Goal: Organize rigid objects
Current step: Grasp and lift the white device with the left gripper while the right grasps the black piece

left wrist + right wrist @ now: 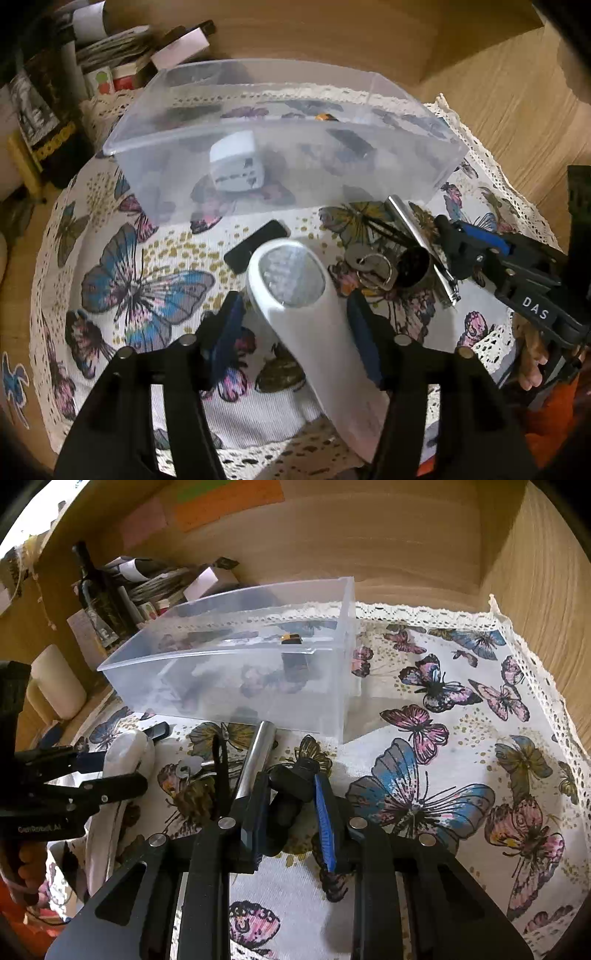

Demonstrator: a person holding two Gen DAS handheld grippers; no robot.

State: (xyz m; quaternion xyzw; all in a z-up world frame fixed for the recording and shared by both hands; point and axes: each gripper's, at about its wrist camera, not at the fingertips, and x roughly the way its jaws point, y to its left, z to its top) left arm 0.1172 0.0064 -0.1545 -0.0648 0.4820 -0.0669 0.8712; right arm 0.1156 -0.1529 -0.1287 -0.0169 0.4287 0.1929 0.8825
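Small household objects lie scattered on my butterfly-print tablecloth (461, 760), in front of a clear plastic bin (258, 184) that already holds a white cube-shaped plug (236, 166) and a dark item I cannot identify through the frosted wall. My left gripper (295, 314) straddles a white handheld light (291, 295) with a round lens; its fingers (225, 325) stand wide apart on either side of the handle, and I see a gap on the left, so nothing is clamped. My right gripper (291, 812) sits over a black object (291, 786) I cannot name, its blue-padded fingers (325, 819) close beside it; whether they press on it I cannot tell. Between the two grippers lie a ring of keys (373, 266), a black cylinder (413, 269), a silver nail clipper (424, 247) and thin black tweezers (384, 229). A flat black rectangle (258, 243) rests just behind the light's head. At the far left of the shelf stand a dark bottle (99, 594) and a pale candle (59, 683).
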